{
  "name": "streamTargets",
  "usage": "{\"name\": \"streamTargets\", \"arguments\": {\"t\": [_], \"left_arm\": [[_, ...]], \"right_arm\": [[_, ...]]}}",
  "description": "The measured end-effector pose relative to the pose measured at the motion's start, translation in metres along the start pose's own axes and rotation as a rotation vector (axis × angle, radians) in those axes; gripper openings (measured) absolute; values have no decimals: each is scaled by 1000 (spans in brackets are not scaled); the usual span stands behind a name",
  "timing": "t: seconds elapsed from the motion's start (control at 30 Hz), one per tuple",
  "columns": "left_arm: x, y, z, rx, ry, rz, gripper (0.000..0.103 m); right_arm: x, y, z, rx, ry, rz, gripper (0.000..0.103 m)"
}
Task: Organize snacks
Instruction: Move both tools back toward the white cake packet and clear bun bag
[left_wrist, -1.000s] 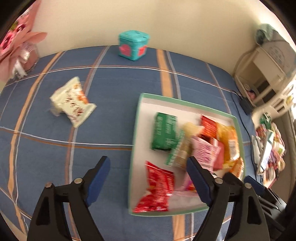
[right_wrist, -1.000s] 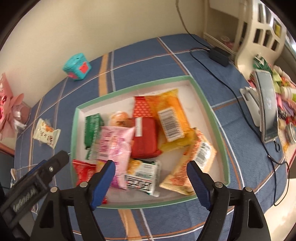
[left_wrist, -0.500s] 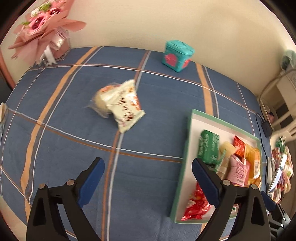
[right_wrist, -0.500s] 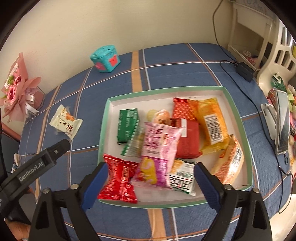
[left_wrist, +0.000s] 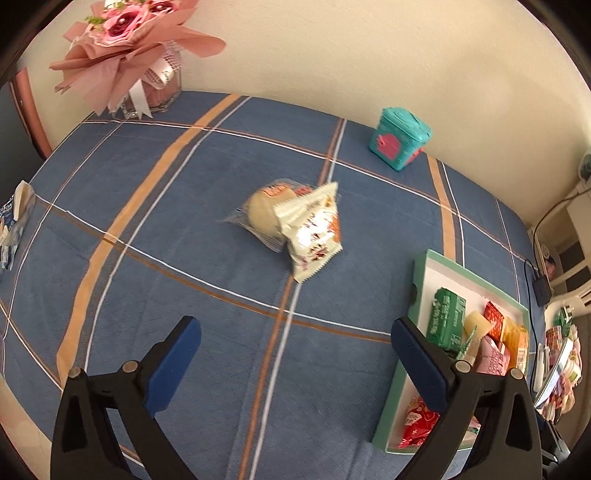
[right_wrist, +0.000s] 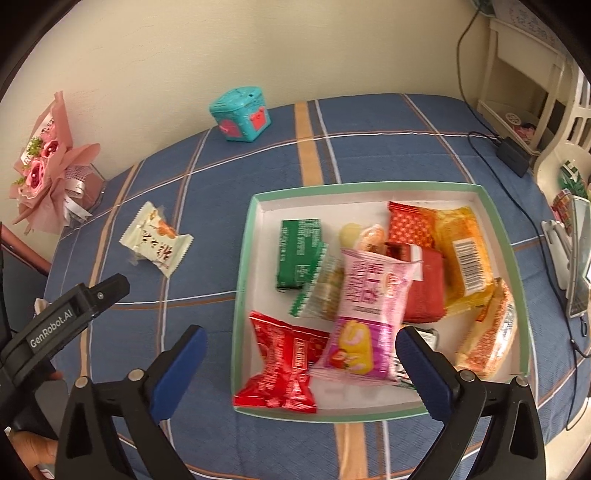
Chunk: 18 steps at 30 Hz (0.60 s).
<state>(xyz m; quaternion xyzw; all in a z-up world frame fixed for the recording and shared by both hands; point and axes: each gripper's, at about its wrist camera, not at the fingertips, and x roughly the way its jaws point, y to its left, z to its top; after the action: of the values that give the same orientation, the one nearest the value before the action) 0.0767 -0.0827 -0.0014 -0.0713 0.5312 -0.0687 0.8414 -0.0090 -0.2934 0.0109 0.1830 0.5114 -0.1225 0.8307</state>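
Note:
A green-rimmed white tray (right_wrist: 373, 190) holds several snack packets: a pink one (right_wrist: 365, 306), a red one (right_wrist: 284, 365), a green one (right_wrist: 297, 251), orange and yellow ones. The tray also shows at the right of the left wrist view (left_wrist: 421, 273). Two loose snacks lie together on the blue plaid cloth: a cream packet (left_wrist: 314, 229) overlapping a round bun in clear wrap (left_wrist: 260, 214); the cream packet also shows in the right wrist view (right_wrist: 157, 238). My left gripper (left_wrist: 295, 363) is open and empty, short of these snacks. My right gripper (right_wrist: 301, 369) is open and empty above the tray's near edge.
A teal box (left_wrist: 399, 142) stands by the wall. A pink bouquet in a glass vase (left_wrist: 136, 55) is at the far left corner. A blue-white packet (left_wrist: 13, 225) lies at the left edge. Cables, an adapter (right_wrist: 513, 155), a phone and clutter sit right of the tray.
My left gripper has swung left, away from the tray, so the loose cream packet and bun are now centred ahead. My right gripper has pulled back a little over the tray.

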Motion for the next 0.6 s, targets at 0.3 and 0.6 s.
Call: {"name": "streamTargets", "arguments": {"t": [0.3, 0.6], "left_arm": [[-1, 27, 11, -51, -30, -1, 102], [9, 45, 27, -89, -50, -8, 102]], "right_arm": [[10, 35, -1, -75, -23, 27, 103], [26, 60, 10, -101, -24, 75, 103]]}}
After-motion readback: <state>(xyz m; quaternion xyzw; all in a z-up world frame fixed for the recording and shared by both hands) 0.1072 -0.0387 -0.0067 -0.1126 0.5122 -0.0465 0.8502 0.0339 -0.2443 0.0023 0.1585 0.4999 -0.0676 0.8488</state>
